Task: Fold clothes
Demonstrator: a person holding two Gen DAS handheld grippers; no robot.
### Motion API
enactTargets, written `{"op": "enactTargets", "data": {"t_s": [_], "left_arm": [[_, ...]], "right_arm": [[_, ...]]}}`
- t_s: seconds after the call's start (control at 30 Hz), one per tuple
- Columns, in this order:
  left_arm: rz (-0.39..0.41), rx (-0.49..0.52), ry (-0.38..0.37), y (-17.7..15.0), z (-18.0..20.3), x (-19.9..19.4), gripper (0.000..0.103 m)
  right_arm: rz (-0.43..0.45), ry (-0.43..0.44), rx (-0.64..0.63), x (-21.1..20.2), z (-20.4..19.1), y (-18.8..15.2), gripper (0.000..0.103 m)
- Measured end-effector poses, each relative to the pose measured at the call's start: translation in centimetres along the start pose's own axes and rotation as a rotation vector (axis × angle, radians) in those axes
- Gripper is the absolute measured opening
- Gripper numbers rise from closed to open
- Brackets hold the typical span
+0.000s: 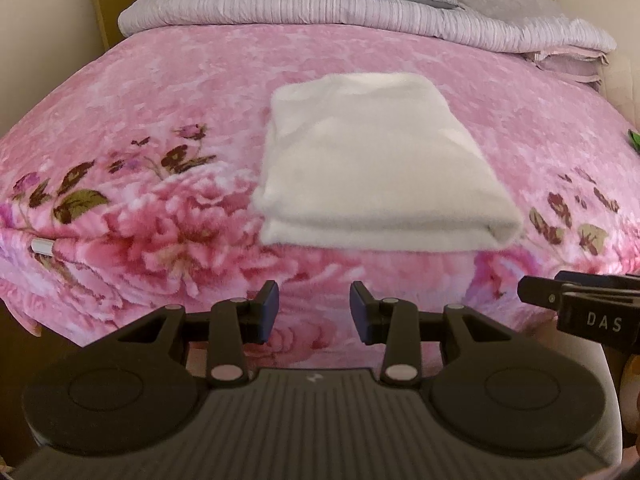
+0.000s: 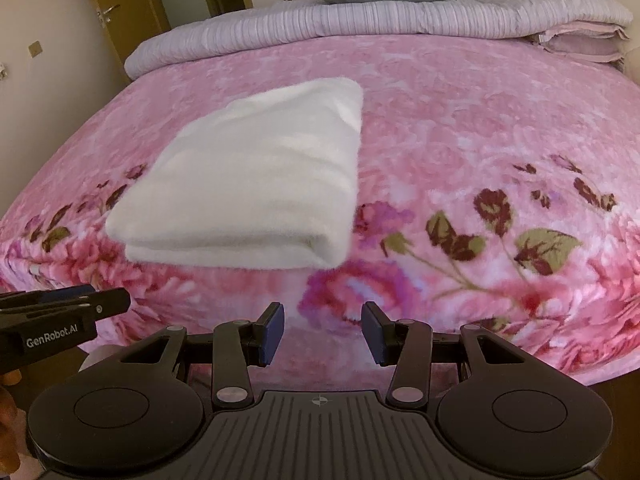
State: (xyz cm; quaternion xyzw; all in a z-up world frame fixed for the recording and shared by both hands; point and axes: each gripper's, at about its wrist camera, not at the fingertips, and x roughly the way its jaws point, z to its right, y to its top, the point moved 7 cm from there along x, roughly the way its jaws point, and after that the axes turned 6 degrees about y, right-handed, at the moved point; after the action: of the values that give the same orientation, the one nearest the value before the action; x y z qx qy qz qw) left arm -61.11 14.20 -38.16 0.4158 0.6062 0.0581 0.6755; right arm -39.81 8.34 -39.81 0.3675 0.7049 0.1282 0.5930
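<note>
While both hand-held grippers (image 1: 314, 312) (image 2: 323, 330) gape empty, the folded white garment (image 1: 376, 160) lies inside the blanket's (image 1: 160, 92) edges.

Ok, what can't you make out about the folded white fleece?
- Folded white fleece garment: motion blur in both wrist views hides what kind it is.
- Its underside: hidden against the pink floral blanket.
- Small green item: cut off by the left wrist view's right edge.
</note>
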Motion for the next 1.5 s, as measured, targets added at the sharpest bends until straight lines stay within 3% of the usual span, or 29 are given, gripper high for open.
{"op": "enactTargets", "data": {"t_s": [1.0, 1.1, 1.3, 1.43, 1.5], "left_arm": [[-0.004, 0.038, -0.011, 0.1, 0.9, -0.4, 0.038], [0.026, -0.012, -0.054, 1.2, -0.5, -0.8, 0.038], [0.019, -0.234, -0.178, 2.4, -5.0, 0.0, 0.039], [-0.006, -0.356, -0.248, 2.8, -7.3, 1.1, 0.039], [0.005, -0.371, -0.267, 3.4, -7.8, 1.5, 0.039]], "right_arm": [[-0.006, 0.019, 0.021, 0.2, 0.6, 0.1, 0.047], [0.003, 0.028, 0.035, 0.1, 1.5, 0.2, 0.047], [0.04, 0.044, 0.17, 0.2, 6.0, 0.4, 0.047], [0.082, 0.124, 0.231, 0.2, 7.7, 1.2, 0.047], [0.112, 0.16, 0.249, 0.0, 8.1, 2.0, 0.047]]}}
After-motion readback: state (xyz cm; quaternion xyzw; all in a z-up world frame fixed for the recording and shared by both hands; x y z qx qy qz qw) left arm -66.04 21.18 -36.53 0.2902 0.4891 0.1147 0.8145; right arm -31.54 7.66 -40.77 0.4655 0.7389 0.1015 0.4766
